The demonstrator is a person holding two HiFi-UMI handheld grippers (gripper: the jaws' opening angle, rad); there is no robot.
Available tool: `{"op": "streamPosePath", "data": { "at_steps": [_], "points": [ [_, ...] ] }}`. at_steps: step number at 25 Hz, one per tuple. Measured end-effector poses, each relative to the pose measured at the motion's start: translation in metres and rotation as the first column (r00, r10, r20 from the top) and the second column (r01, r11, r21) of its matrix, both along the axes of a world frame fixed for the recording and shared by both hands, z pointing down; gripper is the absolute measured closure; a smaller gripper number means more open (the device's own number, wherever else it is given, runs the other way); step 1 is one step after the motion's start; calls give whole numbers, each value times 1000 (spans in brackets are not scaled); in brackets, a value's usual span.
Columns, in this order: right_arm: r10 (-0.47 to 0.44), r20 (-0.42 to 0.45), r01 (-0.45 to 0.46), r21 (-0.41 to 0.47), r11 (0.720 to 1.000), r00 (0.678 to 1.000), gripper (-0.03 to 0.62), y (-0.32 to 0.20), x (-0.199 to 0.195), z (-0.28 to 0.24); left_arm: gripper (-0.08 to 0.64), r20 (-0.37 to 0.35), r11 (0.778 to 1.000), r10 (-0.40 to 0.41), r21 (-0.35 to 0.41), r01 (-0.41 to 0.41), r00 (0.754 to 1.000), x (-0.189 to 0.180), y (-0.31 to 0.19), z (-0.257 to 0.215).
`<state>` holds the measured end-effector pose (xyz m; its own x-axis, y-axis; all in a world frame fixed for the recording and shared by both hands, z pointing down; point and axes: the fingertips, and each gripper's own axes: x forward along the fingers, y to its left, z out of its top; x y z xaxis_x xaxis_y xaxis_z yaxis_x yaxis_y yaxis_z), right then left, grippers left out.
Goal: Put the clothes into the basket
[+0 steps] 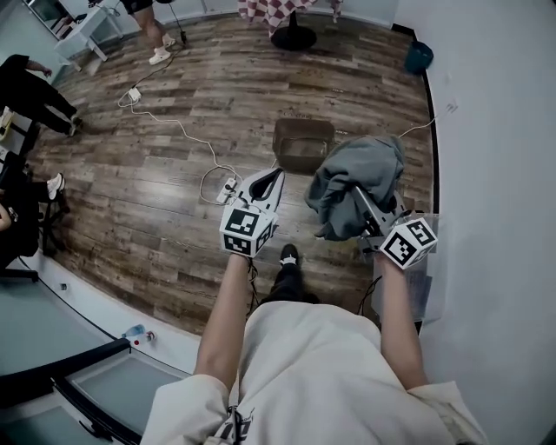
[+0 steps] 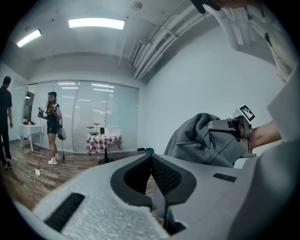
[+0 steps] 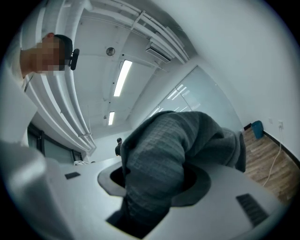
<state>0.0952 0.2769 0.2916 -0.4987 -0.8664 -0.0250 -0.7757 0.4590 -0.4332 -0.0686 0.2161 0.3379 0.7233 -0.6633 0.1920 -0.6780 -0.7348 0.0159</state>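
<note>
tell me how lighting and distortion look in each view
Head view: even light, fisheye bows the wooden floor. Left gripper view: a ceiling light blows out white, walls curve. Right gripper view: the grey garment looms close and soft; a mosaic patch sits top left.

The grey knitted garment [image 3: 164, 154] fills the gap between the jaws of the right gripper [image 3: 157, 180], covering their pads, and in the head view it buries that gripper's tips. The brown rectangular basket [image 1: 300, 139] on the far floor is too dim inside to tell its contents. The far edge cuts the red-and-white checked table [image 1: 278, 10] and a standing person [image 1: 152, 30], leaving only legs. The left edge cuts 1 person in black [image 1: 30, 87].
</note>
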Motion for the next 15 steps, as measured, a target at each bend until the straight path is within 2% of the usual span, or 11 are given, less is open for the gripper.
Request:
{"op": "streamPosePath", "data": {
  "at_steps": [5, 11, 15],
  "points": [
    [66, 13, -66, -32, 997, 998, 396, -24, 11, 4, 548, -7, 999, 14, -31, -14, 1000, -3, -29, 8],
    [117, -24, -118, -56, 991, 993, 396, -50, 19, 10, 548, 73, 995, 70, -78, -64, 995, -5, -52, 25],
    [131, -54, -134, -53, 990, 990, 396, -69, 16, 11, 548, 30, 987, -2, -160, 6, 1000, -28, -76, 31]
  ]
}}
